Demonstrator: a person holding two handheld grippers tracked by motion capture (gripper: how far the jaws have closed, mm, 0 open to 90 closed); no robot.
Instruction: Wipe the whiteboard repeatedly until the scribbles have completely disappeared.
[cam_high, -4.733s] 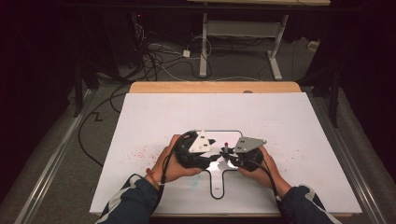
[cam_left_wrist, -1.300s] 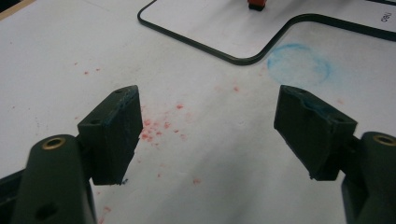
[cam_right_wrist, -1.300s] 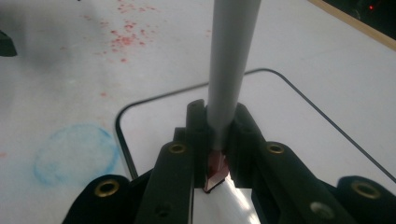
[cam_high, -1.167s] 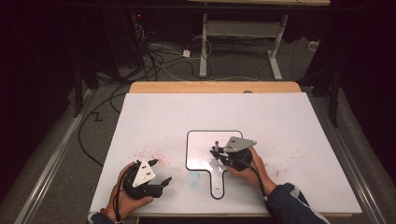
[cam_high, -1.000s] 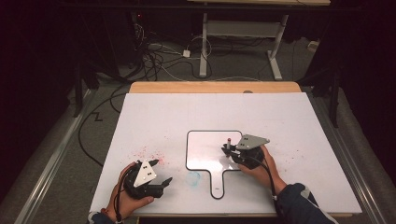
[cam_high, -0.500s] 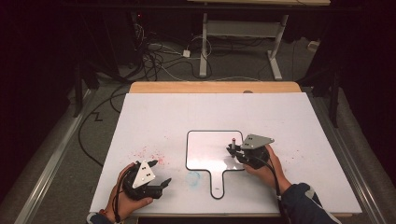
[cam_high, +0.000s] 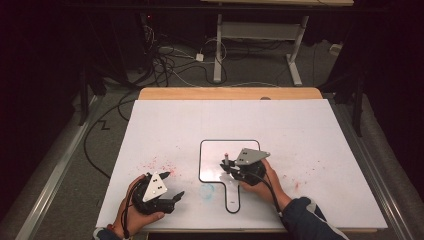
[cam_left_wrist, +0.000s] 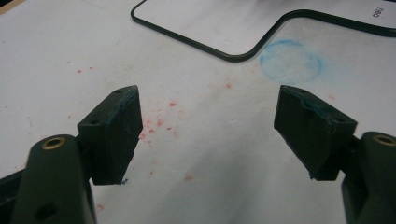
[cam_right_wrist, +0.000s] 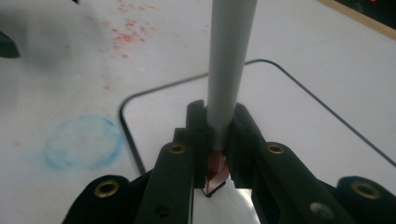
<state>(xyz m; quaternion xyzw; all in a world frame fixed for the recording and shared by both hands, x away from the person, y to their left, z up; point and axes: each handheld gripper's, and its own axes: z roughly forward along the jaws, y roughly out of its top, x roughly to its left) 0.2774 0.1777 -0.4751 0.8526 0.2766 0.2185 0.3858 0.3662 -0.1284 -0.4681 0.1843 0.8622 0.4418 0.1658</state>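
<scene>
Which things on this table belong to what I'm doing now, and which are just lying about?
In use: grey marker clamped in the right gripper; small whiteboard under it.

Not in use: left gripper, open with nothing between its jaws; blue smudge; red specks on the white tabletop.

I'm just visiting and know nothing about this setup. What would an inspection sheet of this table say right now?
Surface: white table top, red specks and a blue smudge.
Job's things: small whiteboard with a black rim and handle, lying flat; grey marker.
Clutter: nothing seen.
Grippers: right gripper shut on the marker above the whiteboard; left gripper open, nothing between its jaws, near the front edge.
Cables: tangle on the floor beyond the table.
Surroundings: dark room, white desk frame behind.
</scene>
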